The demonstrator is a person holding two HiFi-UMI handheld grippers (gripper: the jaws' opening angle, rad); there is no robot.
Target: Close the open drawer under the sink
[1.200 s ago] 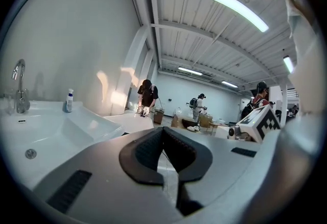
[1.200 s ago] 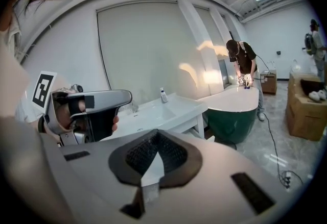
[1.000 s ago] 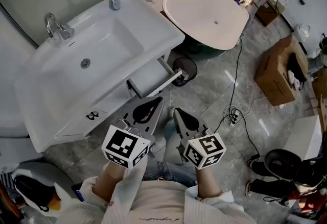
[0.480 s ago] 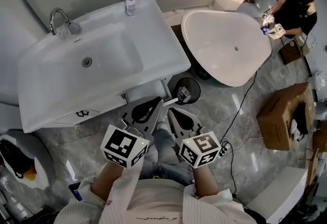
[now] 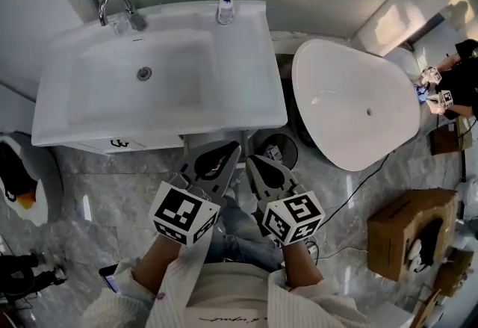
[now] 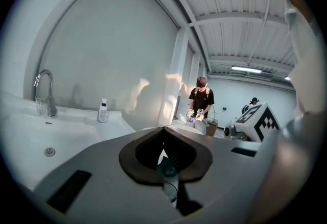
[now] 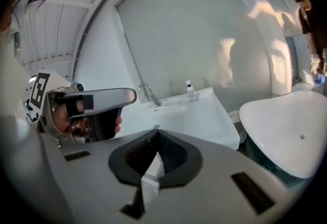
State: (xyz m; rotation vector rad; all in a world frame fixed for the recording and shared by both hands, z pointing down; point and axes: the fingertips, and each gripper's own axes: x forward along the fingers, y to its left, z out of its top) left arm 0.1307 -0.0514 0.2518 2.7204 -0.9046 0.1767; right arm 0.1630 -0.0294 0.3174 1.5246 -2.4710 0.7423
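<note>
The white sink (image 5: pixel 160 72) with its faucet (image 5: pixel 116 7) and soap bottle (image 5: pixel 225 5) fills the top left of the head view. Of the drawer (image 5: pixel 245 137) only a pale strip shows below the sink's front rim; the rest is hidden by the rim and my grippers. My left gripper (image 5: pixel 225 151) is shut and empty just in front of that rim. Beside it, my right gripper (image 5: pixel 256 164) is shut and empty too. In the left gripper view the jaws (image 6: pixel 163 130) meet above the sink (image 6: pixel 30 136). The right gripper (image 7: pixel 156 132) points over the sink (image 7: pixel 196 110).
A white bathtub (image 5: pixel 351 110) stands right of the sink, with a round black object (image 5: pixel 275 149) on the floor between them. A cardboard box (image 5: pixel 407 233) sits at the lower right, a penguin toy (image 5: pixel 19 177) at the left. A person (image 5: pixel 457 80) stands far right.
The head view has swung round, so the sink now lies square across the top and the drawer is mostly hidden under it. Both grippers stay shut, side by side.
</note>
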